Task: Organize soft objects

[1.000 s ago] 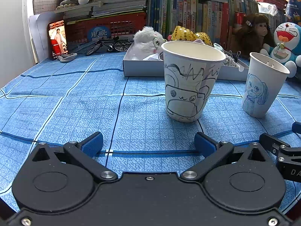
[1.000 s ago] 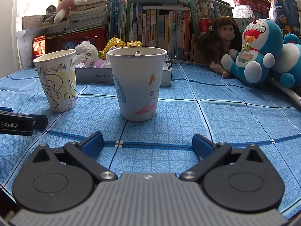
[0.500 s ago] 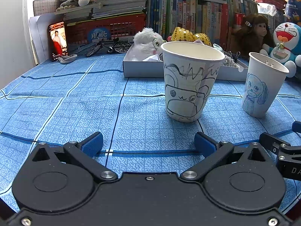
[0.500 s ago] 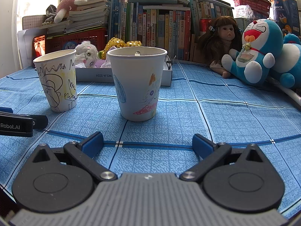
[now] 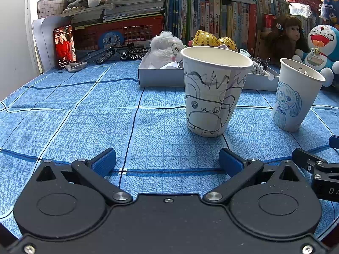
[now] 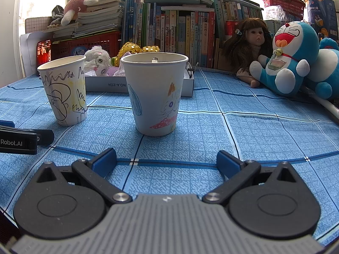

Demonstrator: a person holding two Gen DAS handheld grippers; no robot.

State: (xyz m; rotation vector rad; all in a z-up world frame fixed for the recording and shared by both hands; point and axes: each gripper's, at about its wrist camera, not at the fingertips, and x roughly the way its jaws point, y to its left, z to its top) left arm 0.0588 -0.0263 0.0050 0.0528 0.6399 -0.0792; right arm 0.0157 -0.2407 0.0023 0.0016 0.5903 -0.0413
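Your left gripper has a black body, your right gripper a ribbed grey one, both with blue pads and silver screws.

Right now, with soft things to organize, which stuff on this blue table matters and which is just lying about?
Belongs to the job:
- fluffy white plush toy in the white cardboard box
- yellow sequined soft toy
- blue Doraemon plush
- pink plush on the stacked books

Just lying about:
- two doodled white paper cups
- brown-haired doll
- miniature black bicycle
- phone
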